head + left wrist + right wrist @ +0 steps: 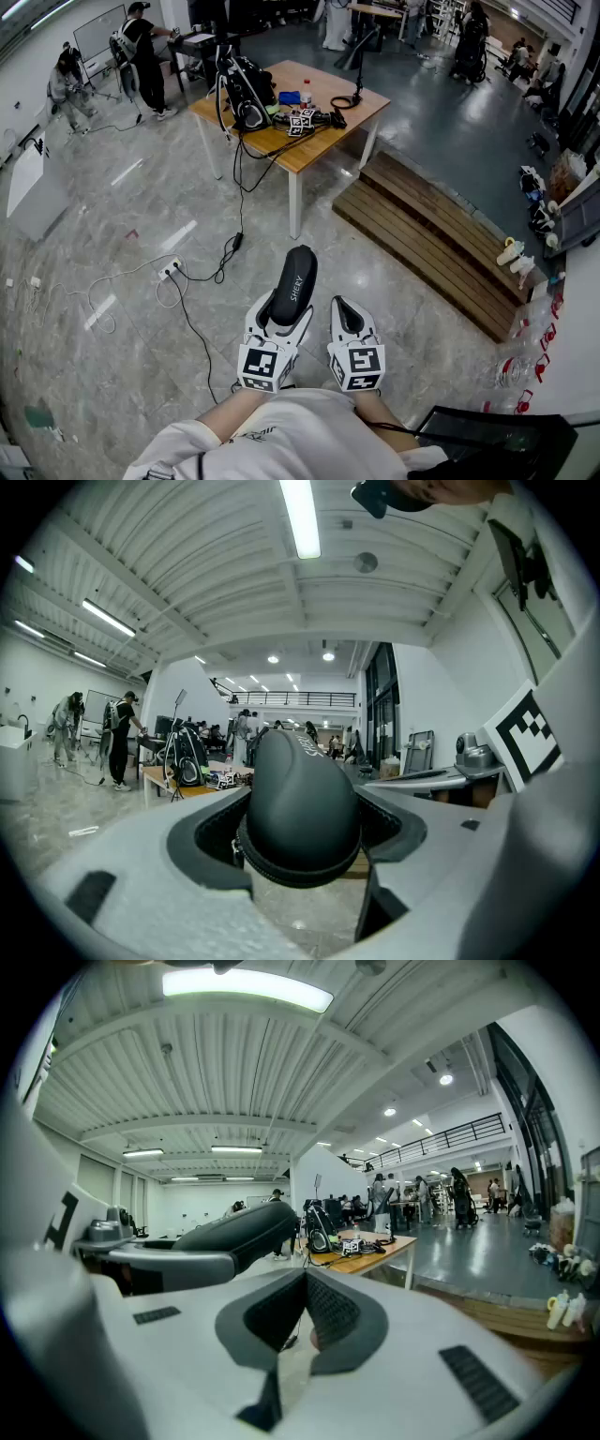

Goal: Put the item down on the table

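Note:
A black oblong zip case (292, 284) sticks forward out of my left gripper (279, 323), which is shut on its rear end. In the left gripper view the case (302, 803) fills the space between the jaws, with both pads against its sides. My right gripper (347, 314) is level with the left one, a little to its right, shut and empty. In the right gripper view its jaws (305, 1321) meet with nothing between them, and the case (234, 1232) shows to the left. The wooden table (309, 141) stands well ahead across the floor.
A black bag (246, 94), a marker-cube gripper (302, 120) and small items lie on the table. Cables and a power strip (169, 272) trail over the floor. Low wooden steps (431, 234) run along the right. People (141, 56) stand at the far left.

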`<control>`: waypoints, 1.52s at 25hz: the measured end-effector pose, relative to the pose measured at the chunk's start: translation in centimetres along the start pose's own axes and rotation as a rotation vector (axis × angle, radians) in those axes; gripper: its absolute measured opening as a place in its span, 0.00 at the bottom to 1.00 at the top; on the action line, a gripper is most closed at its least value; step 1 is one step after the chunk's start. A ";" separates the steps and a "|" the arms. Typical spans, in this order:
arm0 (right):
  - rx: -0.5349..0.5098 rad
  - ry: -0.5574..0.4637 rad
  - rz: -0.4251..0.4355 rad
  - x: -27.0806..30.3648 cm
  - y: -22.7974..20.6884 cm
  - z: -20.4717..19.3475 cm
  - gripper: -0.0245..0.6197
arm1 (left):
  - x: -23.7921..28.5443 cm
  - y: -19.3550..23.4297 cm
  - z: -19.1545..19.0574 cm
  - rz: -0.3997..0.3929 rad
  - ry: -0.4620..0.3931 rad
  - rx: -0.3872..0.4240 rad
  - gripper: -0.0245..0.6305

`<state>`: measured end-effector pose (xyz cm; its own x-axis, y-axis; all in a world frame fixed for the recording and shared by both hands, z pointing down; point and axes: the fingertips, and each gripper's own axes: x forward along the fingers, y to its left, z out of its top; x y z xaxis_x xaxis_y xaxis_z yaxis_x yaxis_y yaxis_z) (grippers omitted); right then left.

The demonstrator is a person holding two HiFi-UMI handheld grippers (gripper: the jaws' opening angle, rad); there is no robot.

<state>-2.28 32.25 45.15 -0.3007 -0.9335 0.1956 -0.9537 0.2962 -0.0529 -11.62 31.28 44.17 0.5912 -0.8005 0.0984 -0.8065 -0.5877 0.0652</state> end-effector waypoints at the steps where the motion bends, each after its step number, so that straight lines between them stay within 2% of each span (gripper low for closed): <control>1: 0.000 -0.001 -0.003 0.4 0.2 0.0 0.04 | 0.1 0.5 -0.2 -0.002 -0.004 0.002 0.55; 8: 0.006 0.013 -0.008 3.6 0.8 -0.5 0.04 | 1.4 3.0 -1.2 -0.019 -0.003 0.000 0.55; 15: 0.000 0.015 0.005 10.1 -1.5 0.2 0.04 | 6.7 7.3 -1.3 0.032 0.032 0.000 0.55; 20: -0.001 0.006 0.008 16.9 -6.9 1.4 0.04 | 14.4 9.8 -1.4 0.041 0.035 -0.014 0.55; 31: -0.039 -0.012 0.088 32.5 -20.1 7.4 0.04 | 34.6 13.8 2.9 0.076 0.004 0.032 0.55; 38: -0.040 -0.039 0.121 38.1 -24.0 10.7 0.04 | 40.7 16.0 4.8 0.130 0.021 0.020 0.55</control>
<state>9.04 -12.64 43.36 -0.4143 -0.8974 0.1518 -0.9096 0.4141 -0.0347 -0.43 -11.26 44.50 0.4810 -0.8677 0.1255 -0.8761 -0.4812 0.0306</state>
